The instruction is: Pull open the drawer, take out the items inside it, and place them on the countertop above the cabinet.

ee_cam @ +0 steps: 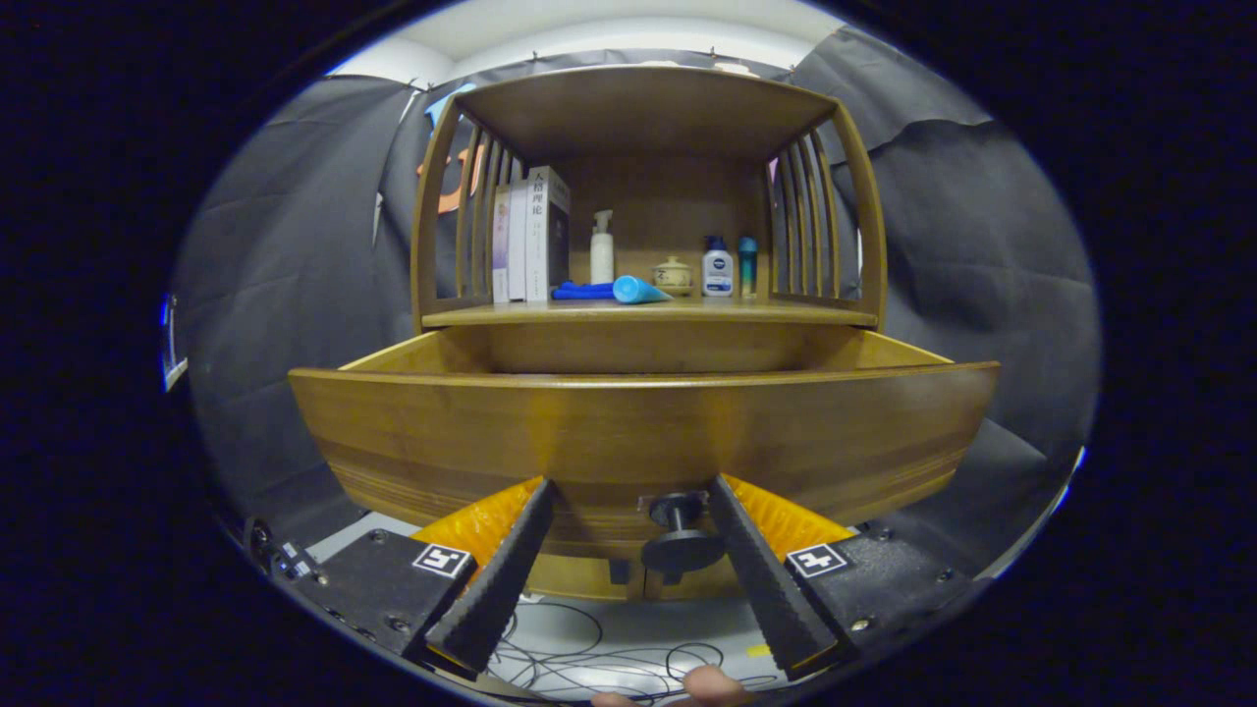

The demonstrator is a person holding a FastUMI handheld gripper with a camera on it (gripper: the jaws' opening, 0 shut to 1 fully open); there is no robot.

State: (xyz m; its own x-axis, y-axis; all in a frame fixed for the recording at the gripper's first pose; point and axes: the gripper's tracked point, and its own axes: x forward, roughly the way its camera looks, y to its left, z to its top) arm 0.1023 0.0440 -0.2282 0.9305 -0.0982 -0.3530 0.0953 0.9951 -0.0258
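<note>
Straddling the drawer [643, 432] knob [680, 535], claw [630, 486] fingers spread.

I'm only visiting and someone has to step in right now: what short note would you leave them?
Gripper: fingers open, either side of the drawer's dark knob, not pressing on it.
Drawer: already pulled out from the wooden cabinet; its front panel hides whatever is inside.
Countertop above the drawer: holds books, a blue tube, a pump bottle, a small lidded pot and two more bottles.
Done: drawer opened.
Left: back off the knob, rise over the drawer front, lift out what lies inside and set it on the countertop.
</note>
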